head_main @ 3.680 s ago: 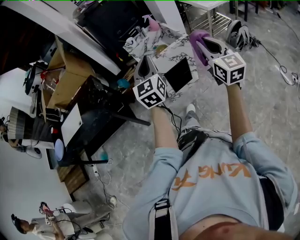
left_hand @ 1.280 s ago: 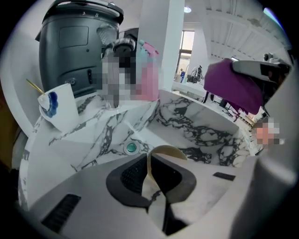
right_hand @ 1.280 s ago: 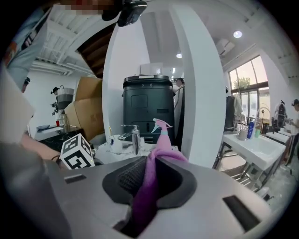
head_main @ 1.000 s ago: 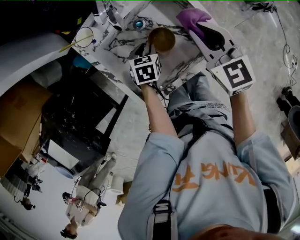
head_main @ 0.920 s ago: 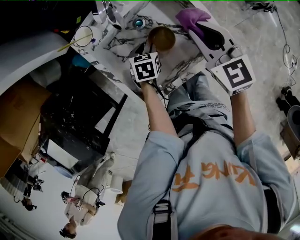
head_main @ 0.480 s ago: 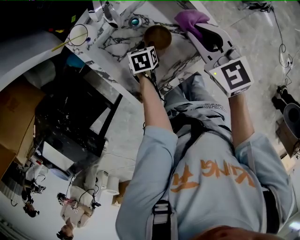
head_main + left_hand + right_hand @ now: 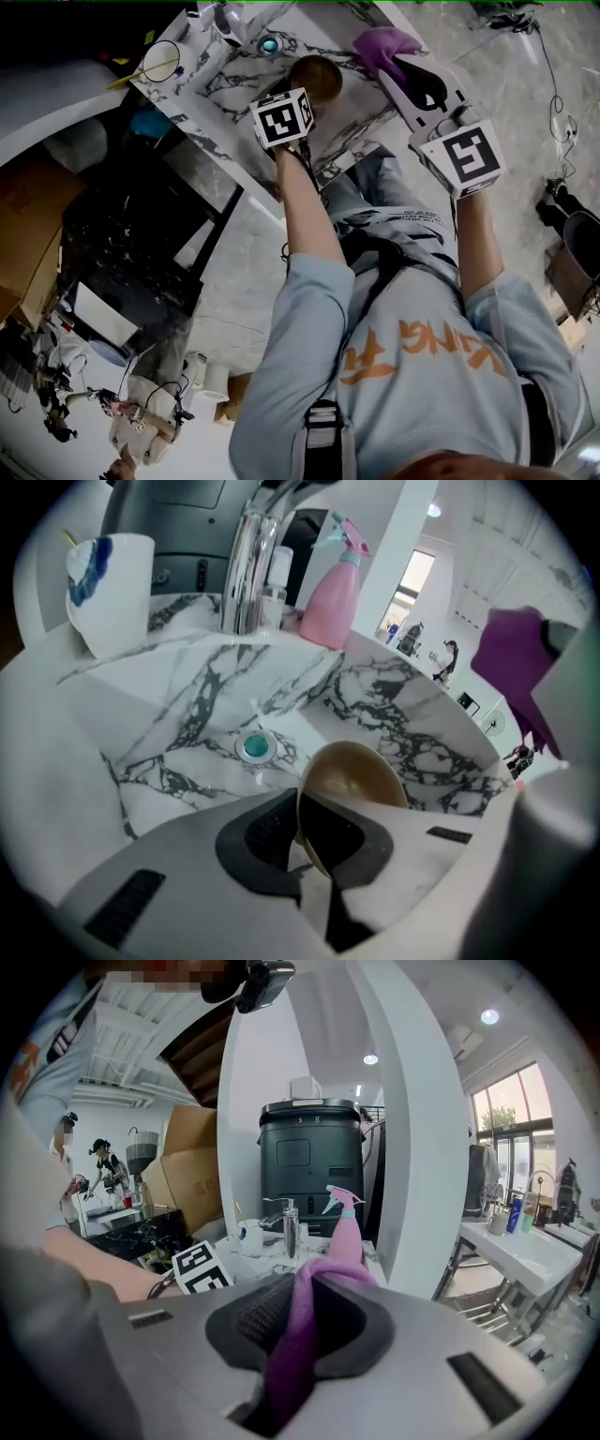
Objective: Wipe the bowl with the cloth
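1. White marble with dark veins fills the view under my left tool: a sink basin [image 7: 187,724] set into a counter.
2. Nearest the lens, my left gripper [image 7: 305,841] has just been closing. Its dark pads now clamp the rim of the brown bowl [image 7: 361,771], one pad inside and one outside.
3. That bowl stands tilted on edge over the basin, its hollow facing away from me. Whether its far edge touches the marble I cannot tell.
4. My right gripper [image 7: 298,1326] is clamped on the purple cloth [image 7: 319,1279], which is pinched between the pads and bunches up past the tips. From the head view it is held to the right of the bowl, apart from it.
5. Just beyond the bowl, on the basin floor, lies a teal drain plug [image 7: 253,747].
6. At the back edge of the basin stands a chrome faucet [image 7: 248,564], with a pink spray bottle [image 7: 337,592] beside it and a white cup [image 7: 112,592] off to the left.
7. Farther back, the right gripper view shows a dark bin [image 7: 314,1162] and cardboard boxes [image 7: 187,1162].
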The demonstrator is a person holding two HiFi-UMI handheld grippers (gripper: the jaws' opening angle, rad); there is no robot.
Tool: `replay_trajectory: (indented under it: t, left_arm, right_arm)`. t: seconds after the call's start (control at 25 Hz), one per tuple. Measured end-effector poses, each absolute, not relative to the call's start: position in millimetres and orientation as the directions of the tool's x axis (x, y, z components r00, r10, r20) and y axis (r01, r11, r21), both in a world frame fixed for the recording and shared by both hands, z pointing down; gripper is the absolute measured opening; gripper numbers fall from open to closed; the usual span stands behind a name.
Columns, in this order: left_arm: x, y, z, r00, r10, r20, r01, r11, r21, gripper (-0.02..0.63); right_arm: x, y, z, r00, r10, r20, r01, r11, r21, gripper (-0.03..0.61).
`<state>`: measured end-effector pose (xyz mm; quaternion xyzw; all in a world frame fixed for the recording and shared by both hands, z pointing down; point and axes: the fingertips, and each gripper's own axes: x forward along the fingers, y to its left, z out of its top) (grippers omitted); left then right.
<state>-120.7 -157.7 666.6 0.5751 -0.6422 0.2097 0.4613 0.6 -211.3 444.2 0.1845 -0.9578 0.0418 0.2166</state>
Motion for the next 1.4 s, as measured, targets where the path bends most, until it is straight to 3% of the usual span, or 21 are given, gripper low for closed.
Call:
replay_trajectory:
  t: [0.36,0.6,0.88,1.4]
  left_arm:
    - [-125.1,-157.6,568.2,0.094,-0.766,0.636,-0.911,0.191,0.364,0.032]
    - [-118.9,-147.1,498.9,0.206,-0.902,0.380,-0.840,0.037,0.541,0.032]
    - [-133.7,-121.9,437.2,0.253,-0.952,0.171,-0.797,-0.105,0.594,0.031]
    - [-145.7,-96.5,371.4,0.378,-0.926,-0.002,-0.769,-0.315,0.556,0.031]
  right_arm:
    - [16.1,-198.2,422.1,-0.817,-0.402,0.413,-0.447,0.894,-0.015,0.074]
    - [6.7,-181.0,397.6,-0.853,-0.393,0.343,-0.429,0.903,-0.033,0.074]
    - [-23.6,-147.7,353.9,-0.924,-0.317,0.213,-0.331,0.943,-0.034,0.074]
    - [-70.9,-77.1,276.6,-0.999,0.023,0.031,0.025,0.998,0.059,0.074]
